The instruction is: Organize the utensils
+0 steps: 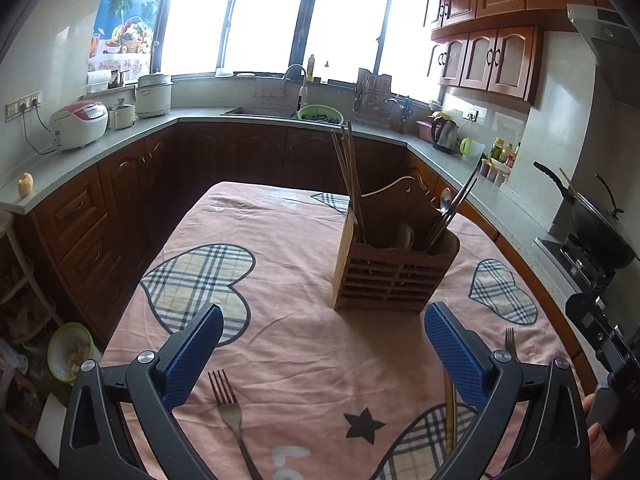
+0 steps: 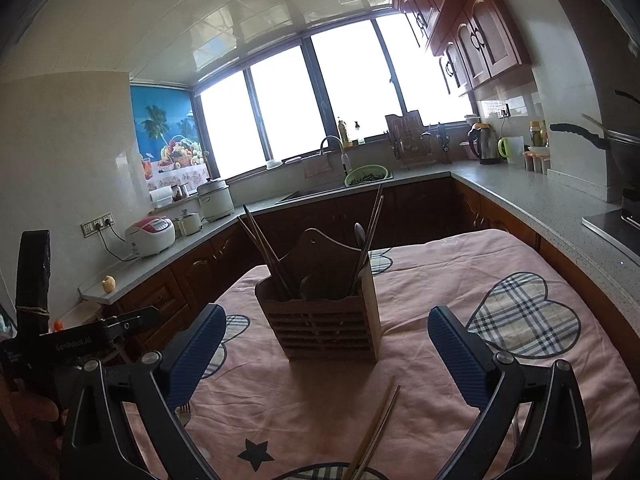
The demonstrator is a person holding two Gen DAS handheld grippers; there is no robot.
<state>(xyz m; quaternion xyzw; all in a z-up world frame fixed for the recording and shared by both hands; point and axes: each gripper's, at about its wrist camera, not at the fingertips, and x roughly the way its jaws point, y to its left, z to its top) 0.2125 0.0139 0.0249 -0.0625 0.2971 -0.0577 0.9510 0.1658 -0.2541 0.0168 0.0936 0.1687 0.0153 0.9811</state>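
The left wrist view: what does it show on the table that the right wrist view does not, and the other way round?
Only the left wrist view shows a whole fork lying between the open left gripper fingers, and a second fork near the right finger. Only the right wrist view shows the open right gripper, nothing between its fingers. Both show the wooden utensil holder with chopsticks and spoons standing in it, the loose chopsticks on the pink tablecloth.

From the left gripper (image 1: 322, 344) we look down along its fingers over the table (image 1: 288, 332); from the right gripper (image 2: 324, 346) we look flatter. Both face the windows and share the holder (image 1: 394, 256) (image 2: 326, 312), near.
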